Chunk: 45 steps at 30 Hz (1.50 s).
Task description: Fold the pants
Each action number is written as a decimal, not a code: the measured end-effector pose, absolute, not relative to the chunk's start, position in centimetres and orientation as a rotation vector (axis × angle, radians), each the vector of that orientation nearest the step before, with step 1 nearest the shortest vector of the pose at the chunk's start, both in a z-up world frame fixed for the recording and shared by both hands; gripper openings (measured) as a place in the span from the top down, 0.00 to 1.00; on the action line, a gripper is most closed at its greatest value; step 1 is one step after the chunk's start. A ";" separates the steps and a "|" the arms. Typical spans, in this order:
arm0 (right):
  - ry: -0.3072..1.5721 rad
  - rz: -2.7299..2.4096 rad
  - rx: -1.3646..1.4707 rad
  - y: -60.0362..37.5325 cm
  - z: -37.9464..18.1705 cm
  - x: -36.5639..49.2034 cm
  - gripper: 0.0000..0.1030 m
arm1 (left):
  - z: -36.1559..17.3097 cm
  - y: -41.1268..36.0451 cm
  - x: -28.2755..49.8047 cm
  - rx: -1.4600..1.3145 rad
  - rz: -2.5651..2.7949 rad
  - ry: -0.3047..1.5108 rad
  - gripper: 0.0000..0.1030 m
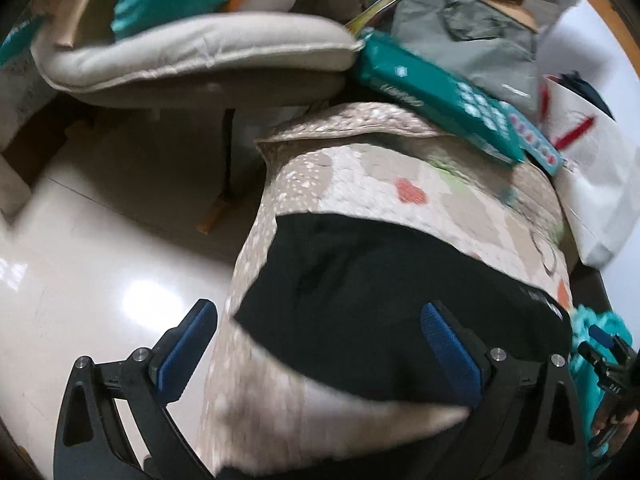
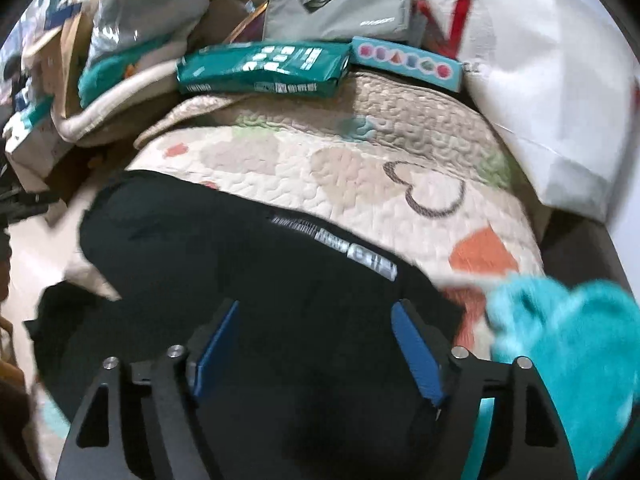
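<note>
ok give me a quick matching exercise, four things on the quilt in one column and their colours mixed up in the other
Things:
1. pants
2. long packet at the quilt's far edge
3. outlined heart on the quilt
4. fluffy cloth by the right gripper

Colours:
A. bright turquoise
B. black
C. dark green with white print
D. dark brown line

Pairs: 1-B, 2-C, 3-D, 4-A

"What is that big black thing?"
"Pants — lying flat on a quilt with hearts."
"And the blue bits?"
"The left gripper, wide open above the pants, holding nothing."
"What's behind?"
"A green box on the quilt — and a gray bag."
</note>
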State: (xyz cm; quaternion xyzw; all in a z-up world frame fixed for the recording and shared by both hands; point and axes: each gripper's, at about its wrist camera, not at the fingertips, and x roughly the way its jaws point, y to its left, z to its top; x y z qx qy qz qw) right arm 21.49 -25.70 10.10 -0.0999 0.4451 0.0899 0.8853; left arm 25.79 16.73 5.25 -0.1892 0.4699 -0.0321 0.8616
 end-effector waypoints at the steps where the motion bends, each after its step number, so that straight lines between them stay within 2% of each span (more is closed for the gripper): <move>1: 0.930 0.193 -0.215 -25.7 9.6 22.5 0.22 | 4.6 17.0 26.9 -0.409 -0.070 0.993 0.01; 7: 0.978 0.256 -0.235 -25.8 6.6 28.7 0.22 | 2.3 17.3 32.4 -0.412 -0.102 1.001 0.01; 14: 1.045 0.325 -0.209 -26.1 3.9 32.4 0.22 | 0.6 13.5 35.6 -0.225 -0.190 1.064 0.01; 15: 1.051 0.329 -0.201 -26.1 3.7 32.8 0.22 | 0.4 12.5 35.6 -0.194 -0.216 1.081 0.11; 16: 1.057 0.331 -0.189 -26.1 3.5 33.0 0.28 | 0.3 11.8 35.5 -0.162 -0.230 1.088 0.18; 17: 1.067 0.349 -0.167 -26.0 3.2 33.1 0.37 | 0.6 11.3 35.2 -0.138 -0.224 1.066 0.25; 18: 1.075 0.372 -0.152 -25.9 3.0 33.1 0.55 | 0.9 11.1 35.0 -0.132 -0.238 1.054 0.39; 19: 1.080 0.395 -0.142 -25.6 2.9 33.0 0.64 | 1.2 11.0 34.9 -0.123 -0.236 1.048 0.54; 20: 1.079 0.413 -0.142 -25.3 2.8 32.7 0.72 | 1.4 11.0 34.8 -0.114 -0.231 1.047 0.64; 21: 1.079 0.418 -0.144 -25.1 2.8 32.5 0.79 | 1.8 11.2 34.8 -0.126 -0.250 1.052 0.80; 22: 1.079 0.416 -0.144 -25.0 2.9 32.4 0.86 | 2.1 11.4 34.9 -0.152 -0.268 1.062 0.83; 24: 1.074 0.406 -0.131 -25.1 3.3 32.1 0.98 | 3.0 11.5 34.5 -0.158 -0.266 1.050 0.84; 35: 0.992 0.414 -0.118 -24.8 8.9 26.3 0.98 | 9.1 11.9 27.6 -0.142 -0.244 0.940 0.85; 40: 0.970 0.430 -0.133 -24.0 11.1 20.7 0.98 | 11.5 13.1 21.1 -0.174 -0.237 0.897 0.85; 45: 1.010 0.447 -0.145 -23.2 10.3 13.8 0.98 | 10.8 12.9 13.7 -0.159 -0.192 0.896 0.85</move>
